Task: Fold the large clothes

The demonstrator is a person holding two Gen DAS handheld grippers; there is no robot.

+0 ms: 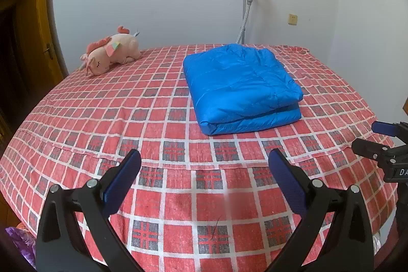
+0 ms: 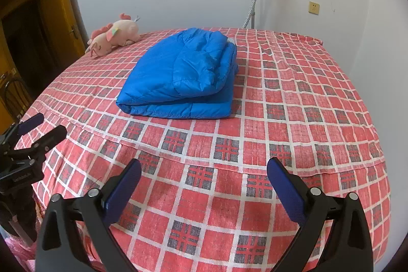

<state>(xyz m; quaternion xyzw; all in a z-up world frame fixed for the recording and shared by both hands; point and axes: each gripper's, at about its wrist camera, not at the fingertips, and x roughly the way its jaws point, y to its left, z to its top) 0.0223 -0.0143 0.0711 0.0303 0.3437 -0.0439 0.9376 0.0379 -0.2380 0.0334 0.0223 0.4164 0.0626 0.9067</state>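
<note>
Nearest, the left gripper (image 1: 204, 162) and the right gripper (image 2: 204, 171) hover over the near edge of the red plaid bedspread (image 1: 178, 195), both spread wide and holding nothing. Farther in, the blue puffer jacket (image 1: 241, 87) lies folded mid-bed. At the far left rests a pink unicorn plush (image 1: 109, 54).

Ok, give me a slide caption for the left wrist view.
Open left gripper faces a folded blue jacket on the plaid bed, plush unicorn behind, right gripper at the edge.
</note>
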